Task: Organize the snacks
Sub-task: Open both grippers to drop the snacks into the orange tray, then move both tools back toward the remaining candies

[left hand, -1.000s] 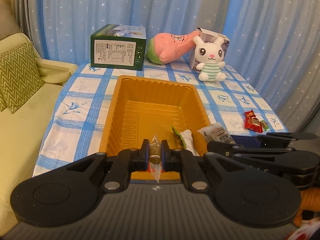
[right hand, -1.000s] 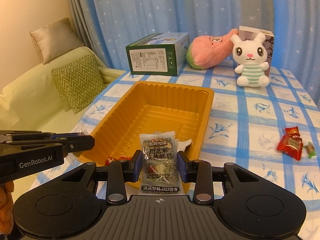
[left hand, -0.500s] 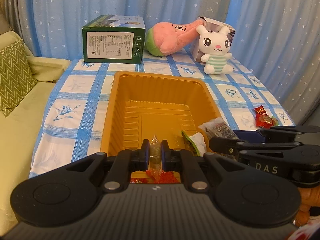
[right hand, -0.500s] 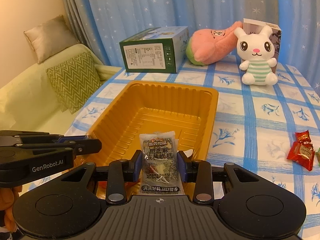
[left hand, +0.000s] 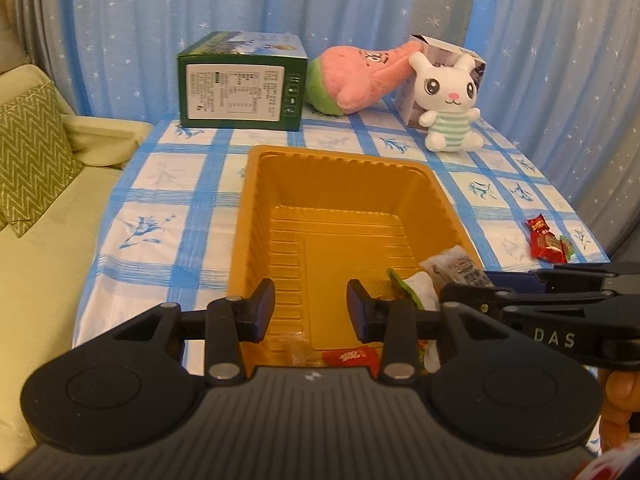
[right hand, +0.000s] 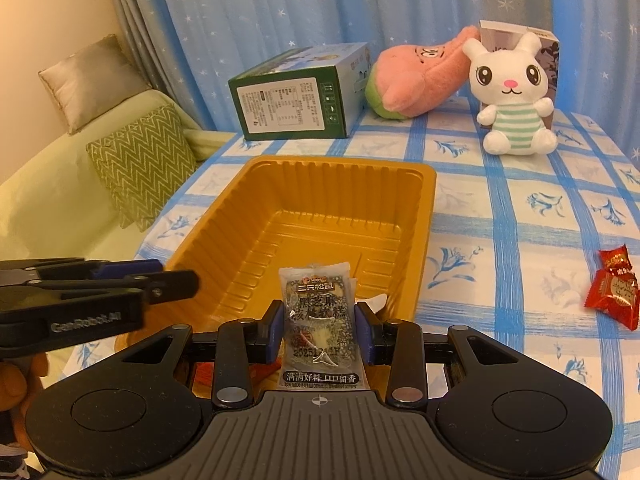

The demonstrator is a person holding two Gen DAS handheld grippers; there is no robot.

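An orange plastic tray sits on the blue-checked tablecloth. My left gripper is open and empty over the tray's near end. Below it in the tray lie a clear-wrapped snack and a red packet, with a green-and-white packet to the right. My right gripper is shut on a grey sesame-cake packet above the tray's near right corner; the packet also shows in the left wrist view. Red candies lie on the cloth right of the tray.
At the table's back stand a green box, a pink plush, a white bunny plush and a small carton. A sofa with a green zigzag cushion lies to the left. Blue curtains hang behind.
My left gripper has opened and let go of the clear-wrapped snack, which now lies in the tray. Both grippers have moved forward a little. The right gripper still holds its packet.
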